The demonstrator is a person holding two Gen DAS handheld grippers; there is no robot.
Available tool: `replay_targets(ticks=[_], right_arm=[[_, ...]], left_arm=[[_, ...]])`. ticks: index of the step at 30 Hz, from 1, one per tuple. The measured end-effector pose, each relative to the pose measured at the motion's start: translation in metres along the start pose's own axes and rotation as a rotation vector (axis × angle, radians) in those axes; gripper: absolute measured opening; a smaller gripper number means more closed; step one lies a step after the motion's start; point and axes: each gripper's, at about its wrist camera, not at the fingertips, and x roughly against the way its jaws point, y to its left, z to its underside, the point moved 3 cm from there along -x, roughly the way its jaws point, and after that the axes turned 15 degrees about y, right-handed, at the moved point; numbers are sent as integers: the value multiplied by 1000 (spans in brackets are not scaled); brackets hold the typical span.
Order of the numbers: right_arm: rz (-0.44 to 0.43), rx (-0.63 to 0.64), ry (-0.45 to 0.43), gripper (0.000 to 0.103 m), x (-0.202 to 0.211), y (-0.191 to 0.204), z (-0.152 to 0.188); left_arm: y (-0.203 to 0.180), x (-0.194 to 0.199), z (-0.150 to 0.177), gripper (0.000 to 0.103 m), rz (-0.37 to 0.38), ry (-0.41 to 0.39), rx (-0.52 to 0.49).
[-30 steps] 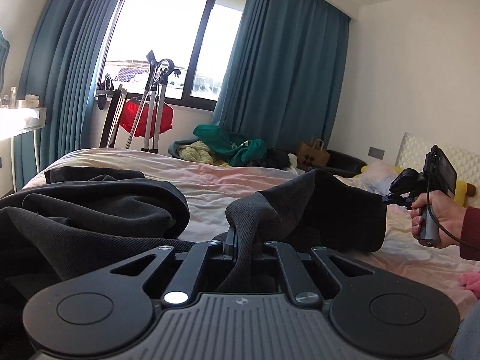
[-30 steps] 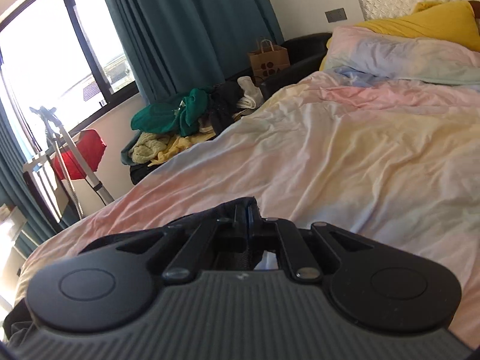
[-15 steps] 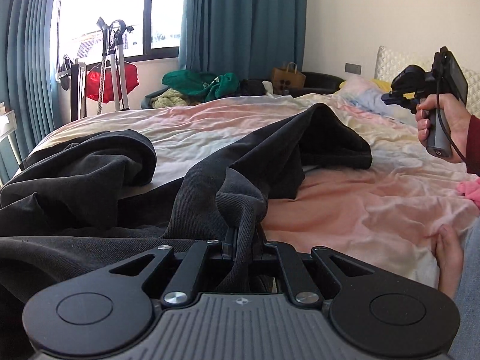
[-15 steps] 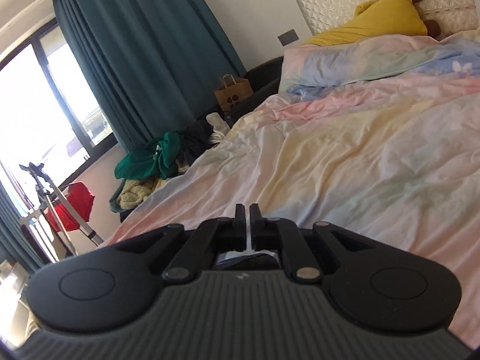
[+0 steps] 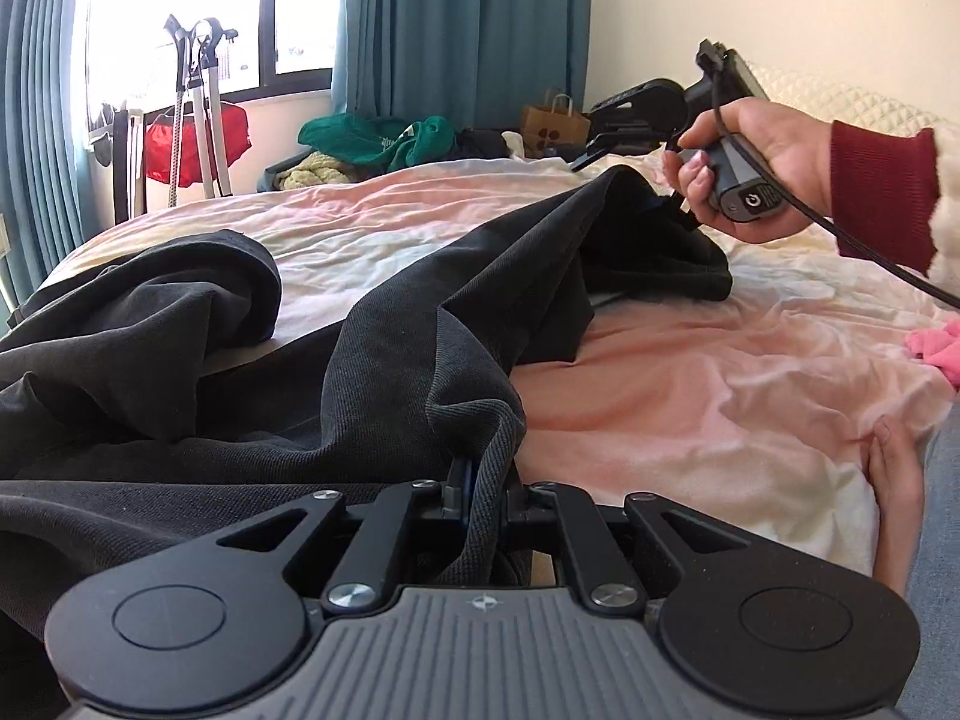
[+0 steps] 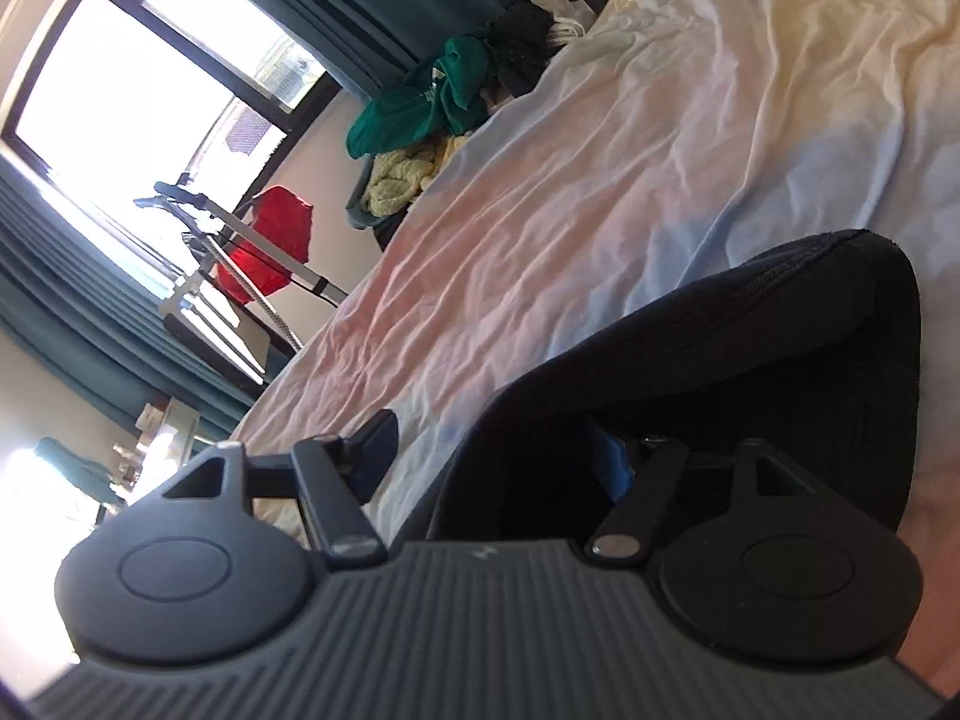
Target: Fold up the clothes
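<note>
Dark grey ribbed garment lies rumpled across the bedsheet. Your left gripper clamps its edge; right gripper jaws have just opened, straddling a fold.

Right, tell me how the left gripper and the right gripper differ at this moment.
The left gripper is shut on a ribbed edge of the dark garment; the right gripper is open, its jaws having just spread, with dark cloth between them but not pinched. In their own views, the left sits level while the right is rolled sideways. The left is low by the near bed edge; the right is farther up the bed. Both are black and hand-held.
</note>
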Motion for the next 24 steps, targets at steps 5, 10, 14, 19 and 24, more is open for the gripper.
replay_targets(ticks=[5, 10, 14, 19, 24], right_arm=[[160, -133, -14, 43, -29, -8, -36], [240, -38, -111, 8, -18, 31, -56], [125, 221, -262, 6, 32, 97, -57], [2, 303, -496, 6, 119, 79, -33], [112, -21, -345, 6, 105, -75, -7]], left_arm=[[10, 9, 0, 8, 84, -75, 47], [29, 32, -4, 8, 205, -226, 188], [36, 43, -6, 8, 257, -270, 243], [29, 49, -6, 8, 234, -279, 217], [24, 43, -3, 8, 205, -230, 207]])
